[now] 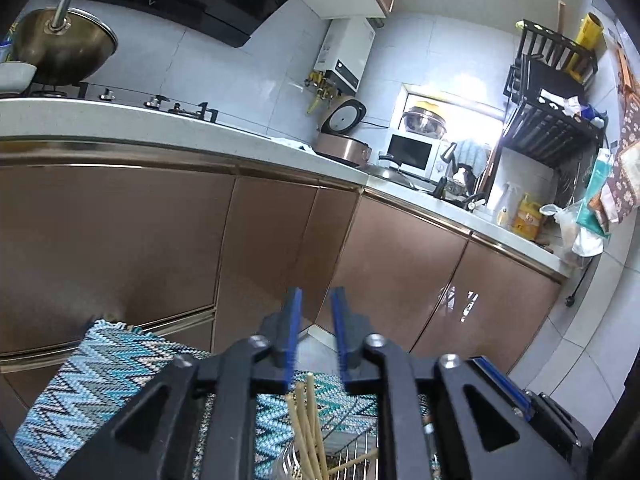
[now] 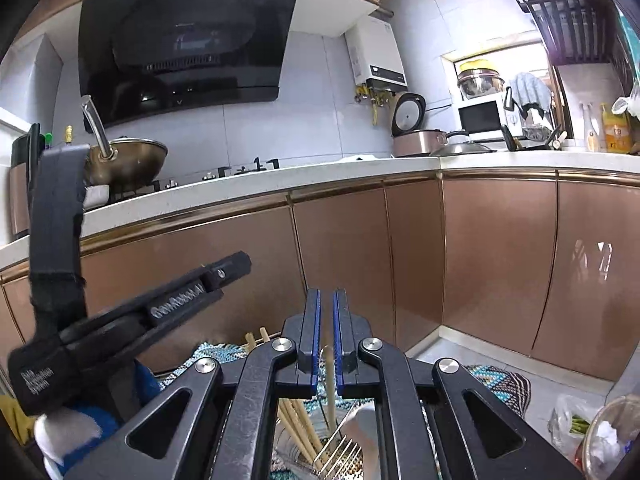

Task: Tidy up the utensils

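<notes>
My left gripper is open and empty, raised above a bundle of wooden chopsticks that stand in a clear holder over a wire rack. My right gripper has its jaws close together with a narrow gap; a pale utensil handle runs down between the lower pads, and I cannot tell if it is gripped. Below it are chopsticks and a metal fork in the holder. The left gripper's body shows at the left of the right wrist view.
A blue zigzag mat covers the surface under the rack. Brown cabinets and a white countertop with a wok stand ahead. A plastic bag and a bin sit at the right.
</notes>
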A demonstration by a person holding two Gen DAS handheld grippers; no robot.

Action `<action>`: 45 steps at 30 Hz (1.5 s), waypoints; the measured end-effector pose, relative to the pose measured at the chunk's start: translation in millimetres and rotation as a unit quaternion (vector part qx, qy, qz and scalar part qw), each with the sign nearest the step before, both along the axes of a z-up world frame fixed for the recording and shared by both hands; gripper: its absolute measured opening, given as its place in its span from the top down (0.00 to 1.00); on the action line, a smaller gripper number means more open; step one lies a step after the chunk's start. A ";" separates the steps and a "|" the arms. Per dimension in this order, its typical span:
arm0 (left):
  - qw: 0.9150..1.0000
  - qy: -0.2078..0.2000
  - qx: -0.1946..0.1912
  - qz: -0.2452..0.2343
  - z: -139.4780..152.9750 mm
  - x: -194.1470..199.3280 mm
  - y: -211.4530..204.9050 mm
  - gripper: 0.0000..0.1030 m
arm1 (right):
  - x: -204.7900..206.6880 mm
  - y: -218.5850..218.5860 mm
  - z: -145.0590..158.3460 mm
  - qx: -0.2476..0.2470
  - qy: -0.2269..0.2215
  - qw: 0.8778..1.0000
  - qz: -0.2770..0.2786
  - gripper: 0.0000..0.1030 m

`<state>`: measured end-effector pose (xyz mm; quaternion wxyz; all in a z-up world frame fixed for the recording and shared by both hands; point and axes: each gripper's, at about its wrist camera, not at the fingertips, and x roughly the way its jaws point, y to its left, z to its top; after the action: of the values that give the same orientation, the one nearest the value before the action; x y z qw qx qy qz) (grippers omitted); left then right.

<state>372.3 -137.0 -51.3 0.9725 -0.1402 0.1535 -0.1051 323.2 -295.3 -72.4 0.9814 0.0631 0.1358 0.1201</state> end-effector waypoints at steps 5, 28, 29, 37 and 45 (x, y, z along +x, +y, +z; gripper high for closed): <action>1.000 -0.004 0.007 0.002 22.5 -35.6 15.7 0.64 | -32.2 -5.4 19.5 0.012 -0.012 1.000 -0.021 0.61; 0.992 -0.020 0.105 0.068 67.6 -216.0 96.5 0.38 | -215.7 42.9 73.1 -0.103 -0.041 0.983 -0.149 0.00; 0.991 -0.026 0.111 0.076 69.2 -222.0 97.2 0.37 | -220.9 44.1 74.2 -0.106 -0.042 0.982 -0.152 0.00; 0.985 -0.048 0.132 0.102 75.0 -257.0 102.9 0.34 | -250.8 46.4 83.7 -0.107 -0.046 0.978 -0.171 0.00; 0.981 -0.055 0.141 0.122 78.4 -273.5 105.3 0.30 | -262.7 49.4 85.7 -0.116 -0.042 0.975 -0.184 0.00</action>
<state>98.8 -31.7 27.1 0.9950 -0.0131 0.0945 0.0291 60.5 -245.8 13.2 0.9921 -0.0329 0.0931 -0.0771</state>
